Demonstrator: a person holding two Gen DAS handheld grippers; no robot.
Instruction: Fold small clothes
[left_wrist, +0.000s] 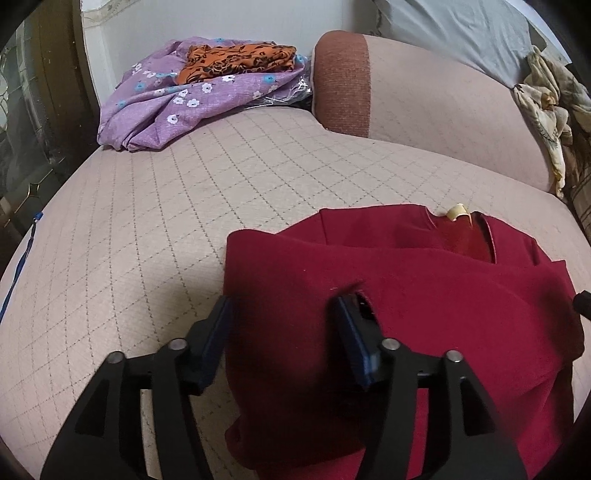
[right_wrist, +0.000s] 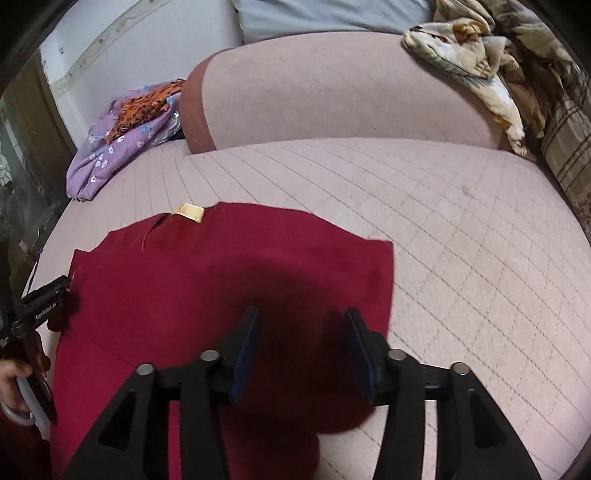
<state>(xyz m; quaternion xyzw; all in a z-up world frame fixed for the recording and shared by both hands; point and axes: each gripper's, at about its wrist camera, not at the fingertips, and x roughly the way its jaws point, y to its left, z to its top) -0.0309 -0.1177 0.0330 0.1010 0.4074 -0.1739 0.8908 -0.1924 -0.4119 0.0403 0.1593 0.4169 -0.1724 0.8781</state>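
A dark red top (left_wrist: 424, 291) lies on the pink quilted sofa seat (left_wrist: 155, 229), partly folded, its neckline with a yellow label (left_wrist: 458, 212) at the far side. My left gripper (left_wrist: 284, 306) is open and straddles the garment's left folded edge, which passes between the fingers. In the right wrist view the red top (right_wrist: 184, 291) spreads to the left and my right gripper (right_wrist: 301, 321) is open over its right part, with cloth below the gap. The left gripper body (right_wrist: 40, 314) shows at the left edge.
A purple flowered cloth (left_wrist: 177, 99) with an orange patterned garment (left_wrist: 240, 59) on it lies at the far left. The sofa backrest (left_wrist: 436, 110) rises behind. A beige printed blanket (right_wrist: 476, 66) hangs over the backrest at the right.
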